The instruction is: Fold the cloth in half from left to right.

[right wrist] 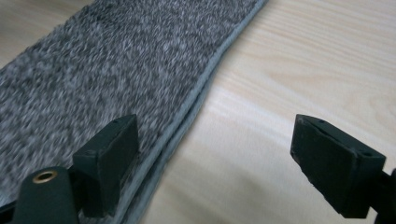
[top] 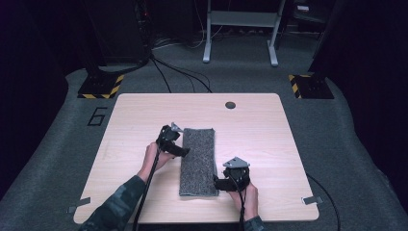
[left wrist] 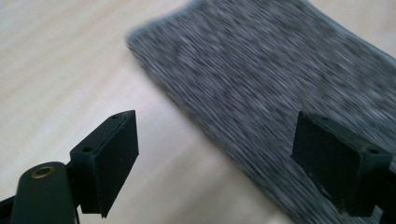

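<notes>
Towel [top: 197, 161], grey and fuzzy, folded into a long strip w/ stacked hemmed edges, lies flat mid-table running near to far, between the two grippers. Nearest, right gripper [top: 217, 182] sits at the strip's near right corner, jaws released and wide, nothing pinched; in the right gripper view one jaw is over the hem, the other over bare wood. Farther, left gripper [top: 185, 151] is at the left long edge, jaws likewise spread and empty; its own view is blurred, so contact w/ the cloth is prob. none but hard to say. For the next fold, likely best to slide a lower jaw under all layers at the hem, grip both corners together, lift evenly, keep edges aligned. Count: 1 towel, 2 grippers, 1 wooden table [top: 269, 139], beyond it 2 hazard-striped floor plates [top: 100, 86].
</notes>
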The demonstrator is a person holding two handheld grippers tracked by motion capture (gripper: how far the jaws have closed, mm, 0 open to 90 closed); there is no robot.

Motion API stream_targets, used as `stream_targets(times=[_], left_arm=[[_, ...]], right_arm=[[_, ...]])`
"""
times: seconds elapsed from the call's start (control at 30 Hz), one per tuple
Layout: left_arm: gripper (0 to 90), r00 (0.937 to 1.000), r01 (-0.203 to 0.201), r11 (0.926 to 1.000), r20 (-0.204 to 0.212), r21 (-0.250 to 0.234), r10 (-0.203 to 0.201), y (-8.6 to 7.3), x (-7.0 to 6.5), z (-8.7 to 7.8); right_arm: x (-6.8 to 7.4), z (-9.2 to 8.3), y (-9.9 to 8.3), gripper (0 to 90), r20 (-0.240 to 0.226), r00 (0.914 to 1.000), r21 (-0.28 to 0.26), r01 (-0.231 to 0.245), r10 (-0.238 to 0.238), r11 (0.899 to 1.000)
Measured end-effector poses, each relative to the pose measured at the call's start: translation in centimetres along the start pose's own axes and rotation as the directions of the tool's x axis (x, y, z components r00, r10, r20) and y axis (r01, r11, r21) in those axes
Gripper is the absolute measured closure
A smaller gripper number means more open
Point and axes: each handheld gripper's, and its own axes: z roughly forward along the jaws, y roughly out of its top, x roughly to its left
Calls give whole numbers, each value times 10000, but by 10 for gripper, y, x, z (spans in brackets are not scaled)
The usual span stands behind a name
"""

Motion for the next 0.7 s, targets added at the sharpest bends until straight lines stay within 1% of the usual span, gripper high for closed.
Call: stream_targets(times=[0.03, 0.07, 0.1, 0.13, 0.2, 0.23, 0.27, 0.3, 0.37, 0.43, 0.53, 0.57, 0.6, 0.63, 0.67, 0.7], left_arm=[[144, 9999, -89, 9999, 70, 63, 89, -6, -5, -3], [144, 9998, -144, 9999, 104, 42, 143, -13, -9, -6], [145, 9997, -148, 9999, 194, 64, 146, -19, -13, -7], [146, 9995, -211, 9996, 255, 184, 207, -25, -17, -6], [146, 9991, -389, 9985, 211, 395, 380, -31, -22, -3], [147, 9990, -367, 9986, 251, 383, 358, -33, -22, -1], [147, 9993, -288, 9985, 234, 470, 277, -36, -21, 2], [147, 9994, -160, 9991, 298, 403, 148, -37, -21, 4], [141, 9995, -24, 9996, 311, 292, 15, -39, -21, 5], [144, 9998, -95, 9996, 203, 262, 90, -38, -24, 5], [146, 9996, -118, 9997, 249, 228, 112, -38, -25, 6], [146, 9997, -113, 9998, 204, 193, 109, -38, -26, 6], [146, 9996, -72, 9998, 281, 199, 66, -38, -28, 6], [146, 9996, -107, 9999, 258, 122, 103, -38, -29, 7], [146, 9996, -112, 9999, 265, 115, 108, -38, -29, 7], [146, 9997, -113, 9999, 198, 108, 111, -38, -30, 7]], right_arm=[[-1, 3, 3, 151, -25, 10000, 63, -7, 8, 10000], [0, 5, 6, 151, 39, 9999, 109, -128, 127, 9999], [-1, 8, 8, 152, 14, 10000, 131, 97, -97, 9999], [-1, 11, 11, 152, 20, 10000, 205, 53, -53, 9998], [-2, 20, 14, 151, 4, 9999, 400, 140, -140, 9991], [-2, 24, 16, 151, -15, 9999, 580, 144, -143, 9982], [-2, 28, 16, 150, 16, 9998, 638, 204, -206, 9978], [-3, 33, 17, 151, 73, 9995, 838, 286, -293, 9961], [-2, 38, 17, 148, 141, 9994, 958, 300, -314, 9949], [-4, 39, 17, 147, 133, 9994, 1031, 298, -313, 9942], [-4, 38, 16, 148, 202, 9994, 1076, 274, -298, 9938], [-4, 37, 15, 148, 215, 9993, 1102, 272, -297, 9935], [-5, 37, 15, 148, 199, 9993, 1092, 284, -308, 9936], [-6, 36, 14, 148, 246, 9995, 1145, 163, -193, 9933], [-8, 36, 13, 147, 228, 9991, 959, 330, -353, 9948], [-8, 35, 13, 147, 228, 9995, 1090, 207, -233, 9938]])
